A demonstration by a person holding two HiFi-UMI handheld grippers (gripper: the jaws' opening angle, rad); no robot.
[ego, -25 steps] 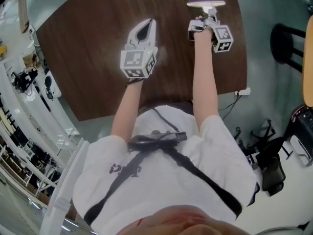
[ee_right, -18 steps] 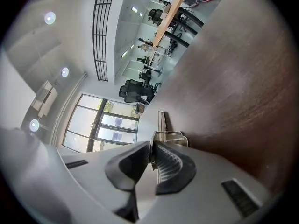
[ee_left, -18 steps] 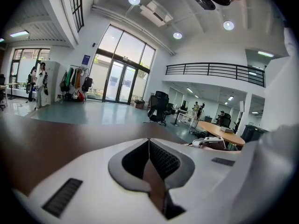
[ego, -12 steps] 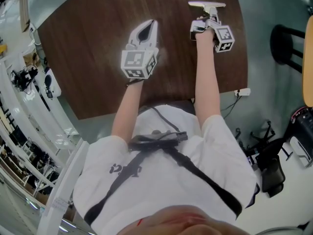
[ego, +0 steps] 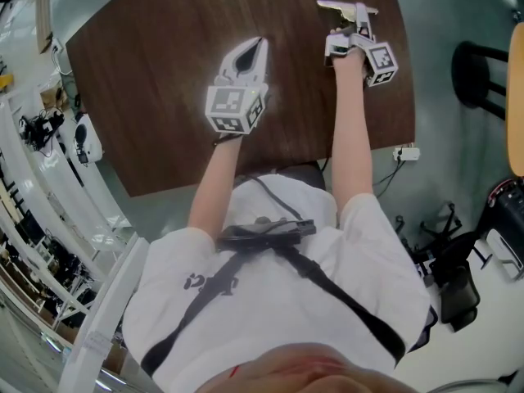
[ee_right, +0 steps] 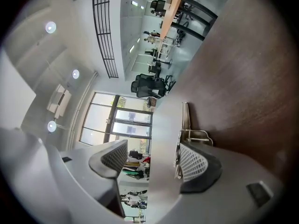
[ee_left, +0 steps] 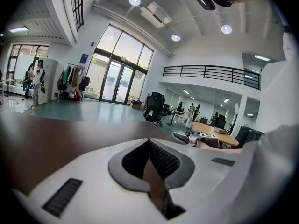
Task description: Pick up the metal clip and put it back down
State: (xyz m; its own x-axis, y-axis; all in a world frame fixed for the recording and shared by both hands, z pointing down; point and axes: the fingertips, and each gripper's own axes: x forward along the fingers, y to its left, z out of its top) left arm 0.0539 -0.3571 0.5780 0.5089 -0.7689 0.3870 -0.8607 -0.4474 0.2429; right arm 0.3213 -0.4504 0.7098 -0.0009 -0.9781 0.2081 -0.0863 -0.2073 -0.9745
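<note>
The metal clip [ego: 335,6] is a thin silver piece at the far right of the dark wooden table [ego: 155,97]. My right gripper [ego: 347,15] is at it, its jaws opening. In the right gripper view the clip [ee_right: 185,117] stands on edge on the table between the jaws. It lies along the table-side pad [ee_right: 192,162], its wire handle [ee_right: 198,135] pointing away, while the other pad [ee_right: 113,157] stands well apart from it. My left gripper [ego: 250,49] rests over the middle of the table, shut [ee_left: 148,142] with nothing in it.
A white plug with a cable [ego: 406,153] sits at the table's near right edge. A black stool [ego: 479,70] stands to the right on the floor, with black office chairs [ego: 454,281] further down. The person's torso fills the lower head view.
My right gripper's jaws have spread apart and let go of the clip, which now shows narrower and slanted. The right hand has drifted slightly rightward. The left gripper has hardly moved.
</note>
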